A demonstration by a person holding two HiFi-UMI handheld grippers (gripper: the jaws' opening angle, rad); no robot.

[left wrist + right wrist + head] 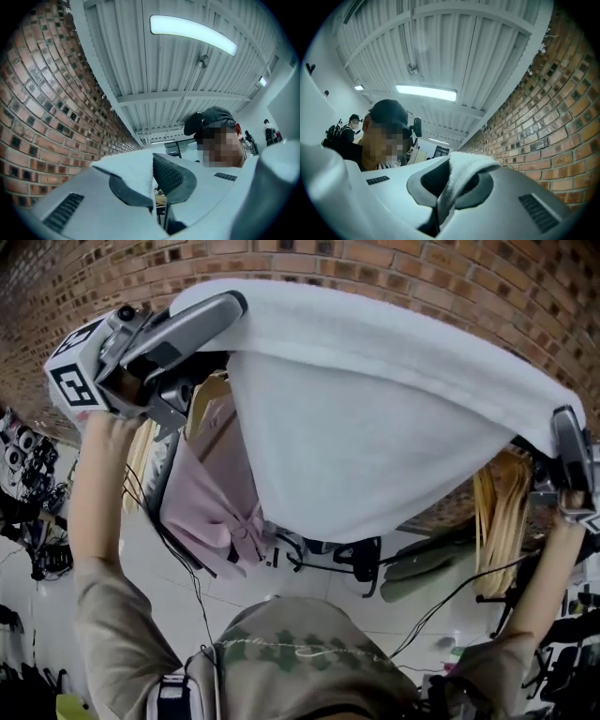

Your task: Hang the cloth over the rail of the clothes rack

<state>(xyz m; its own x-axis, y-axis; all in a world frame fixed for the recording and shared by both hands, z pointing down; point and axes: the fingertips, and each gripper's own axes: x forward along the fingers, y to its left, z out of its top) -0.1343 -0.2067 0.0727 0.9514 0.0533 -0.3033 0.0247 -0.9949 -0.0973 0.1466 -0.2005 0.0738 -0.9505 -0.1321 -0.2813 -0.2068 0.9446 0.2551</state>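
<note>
Cloth (375,427) between left tool (232,307) and right tool (565,423); wall (394,263) behind.
</note>
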